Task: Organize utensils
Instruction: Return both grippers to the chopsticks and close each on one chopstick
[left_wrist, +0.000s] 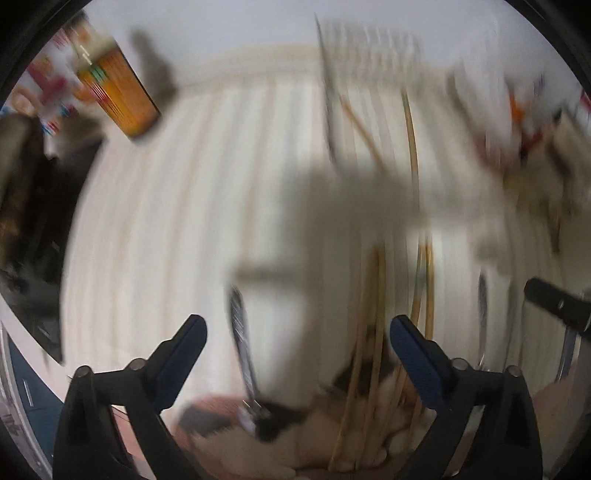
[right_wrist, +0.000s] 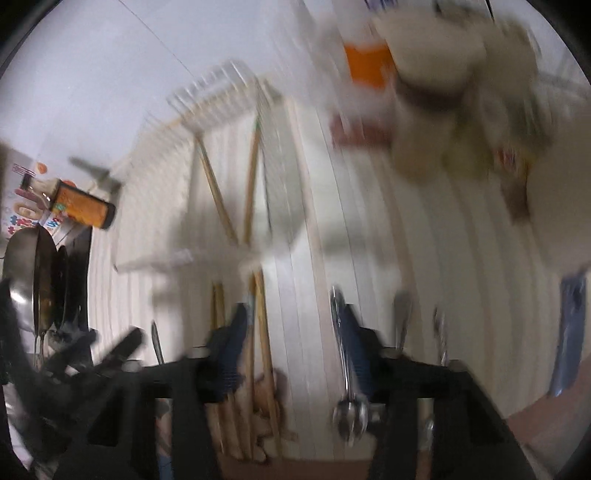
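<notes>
Both views are blurred by motion. My left gripper (left_wrist: 297, 341) is open above the white slatted table (left_wrist: 184, 206), with nothing between its blue-padded fingers. A metal utensil (left_wrist: 242, 343) lies below it, and several wooden chopsticks (left_wrist: 369, 332) lie near its right finger. My right gripper (right_wrist: 293, 354) is open and empty. A metal spoon (right_wrist: 347, 387) lies beside its right finger, and wooden chopsticks (right_wrist: 258, 350) lie by its left finger. More metal utensils (right_wrist: 439, 336) lie to the right. A wire rack (right_wrist: 221, 96) holding two chopsticks stands at the back.
An orange bottle (left_wrist: 118, 92) stands at the back left, also in the right wrist view (right_wrist: 83, 206). Pans (right_wrist: 44, 280) hang at the left edge. Cluttered packages (right_wrist: 443, 92) fill the back right. A blue object (right_wrist: 570, 332) lies at the right.
</notes>
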